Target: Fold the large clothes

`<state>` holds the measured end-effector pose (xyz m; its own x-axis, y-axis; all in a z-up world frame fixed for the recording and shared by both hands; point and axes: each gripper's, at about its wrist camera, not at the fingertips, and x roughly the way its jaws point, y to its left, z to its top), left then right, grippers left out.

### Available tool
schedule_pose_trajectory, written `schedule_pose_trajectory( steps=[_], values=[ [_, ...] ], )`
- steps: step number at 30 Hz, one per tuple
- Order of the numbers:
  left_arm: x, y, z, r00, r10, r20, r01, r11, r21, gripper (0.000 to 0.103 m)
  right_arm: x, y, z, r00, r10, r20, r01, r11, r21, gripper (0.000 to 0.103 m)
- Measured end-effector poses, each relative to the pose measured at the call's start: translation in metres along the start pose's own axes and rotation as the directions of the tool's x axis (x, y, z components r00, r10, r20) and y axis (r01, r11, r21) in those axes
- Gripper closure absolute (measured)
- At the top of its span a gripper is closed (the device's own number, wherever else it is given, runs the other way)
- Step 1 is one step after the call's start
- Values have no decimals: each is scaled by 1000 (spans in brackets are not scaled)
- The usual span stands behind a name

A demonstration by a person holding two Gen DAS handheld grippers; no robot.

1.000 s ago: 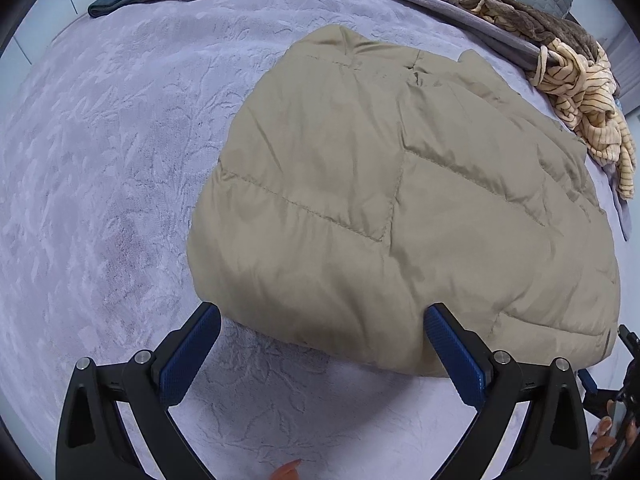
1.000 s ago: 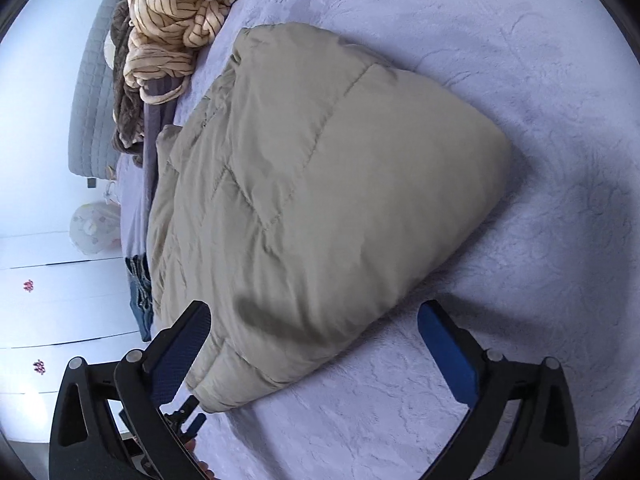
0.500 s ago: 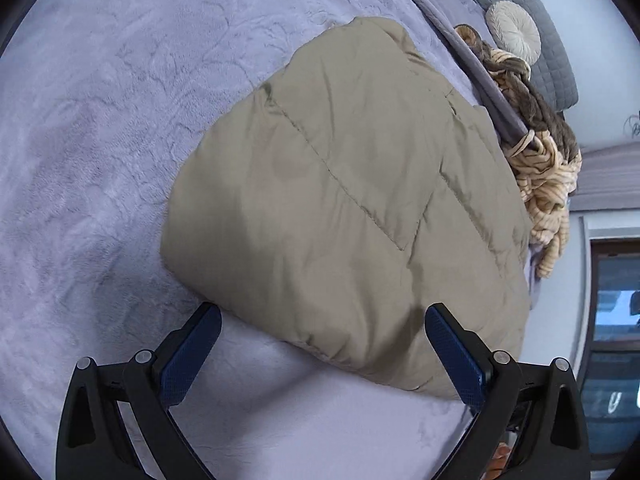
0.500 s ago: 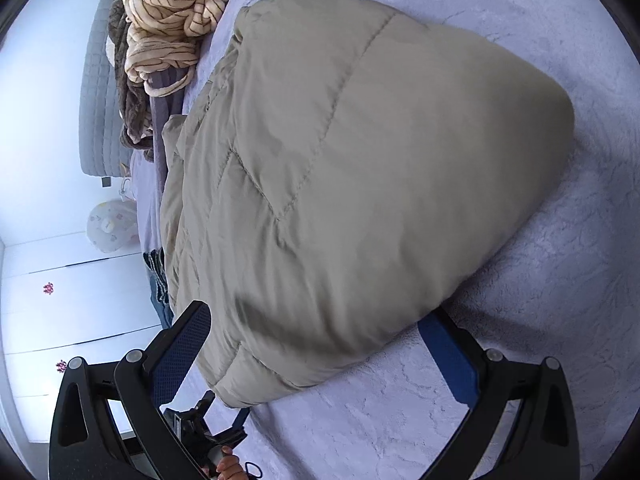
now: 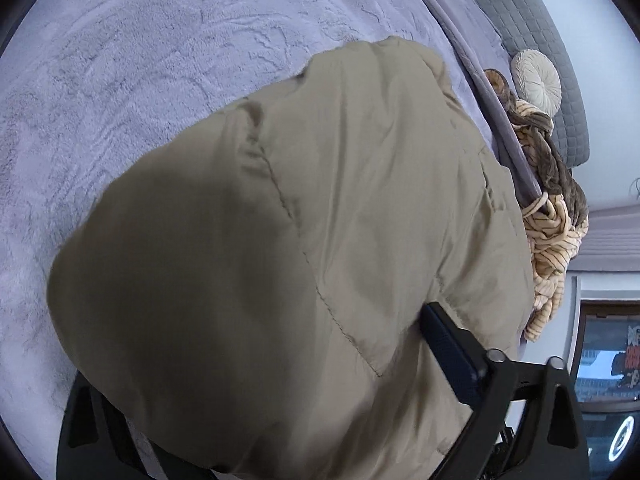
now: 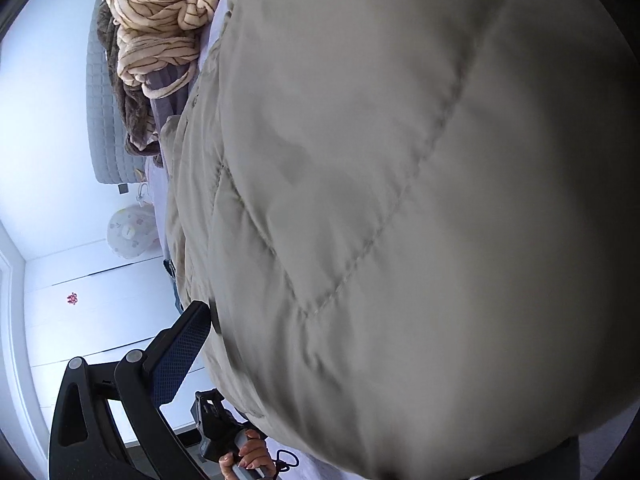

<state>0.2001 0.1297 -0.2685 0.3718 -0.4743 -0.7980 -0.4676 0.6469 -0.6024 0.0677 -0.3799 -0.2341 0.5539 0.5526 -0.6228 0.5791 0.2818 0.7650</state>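
A folded beige puffer jacket (image 5: 304, 248) lies on a bed covered by a lavender textured blanket (image 5: 132, 60), and fills most of both views. No container shows in either view.

In the left wrist view the left claw (image 5: 256, 384) sits low in the frame, pushed up against the jacket's near edge. Its right finger (image 5: 448, 356), with a blue pad, presses into the fabric at lower right; the other finger is hidden under the padded bulk at lower left, where only the black frame shows. The fingers stand wide apart, with the jacket's edge bulging between them.

In the right wrist view the jacket (image 6: 400, 208) covers the centre and right of the frame. The right claw (image 6: 360, 380) is at the bottom; its left finger (image 6: 180, 356) with a blue pad touches the jacket's side at lower left, while the other finger is wholly covered, so I cannot tell whether the claw is apart or clamped. At the bottom edge a hand (image 6: 248, 458) grips the handle of the other device.

A heap of striped cream clothes (image 5: 552, 248) lies beyond the jacket at the right edge of the left view, beside a round cushion (image 5: 536, 80) and a grey quilted headboard (image 5: 520, 12).
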Motion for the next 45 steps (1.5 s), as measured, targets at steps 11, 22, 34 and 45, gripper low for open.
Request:
schedule_pose_trajectory(
  steps=[11, 22, 34, 45],
  values=[
    [-39, -58, -18, 991, 52, 119, -93, 925, 367, 84, -16, 1, -7, 999, 17, 32, -19, 998, 64, 71],
    [-109, -51, -53, 989, 67, 132, -130, 821, 556, 84, -59, 21, -61, 999, -19, 41, 20, 999, -32, 77],
    [-162, 25, -116, 989, 138, 46, -139, 794, 591, 84, -104, -27, -150, 996, -86, 29, 86, 996, 15, 77],
    [-181, 89, -180, 964, 262, 34, -237, 798, 554, 84, -138, -80, -196, 993, -104, -51, 107, 993, 44, 70]
  ],
)
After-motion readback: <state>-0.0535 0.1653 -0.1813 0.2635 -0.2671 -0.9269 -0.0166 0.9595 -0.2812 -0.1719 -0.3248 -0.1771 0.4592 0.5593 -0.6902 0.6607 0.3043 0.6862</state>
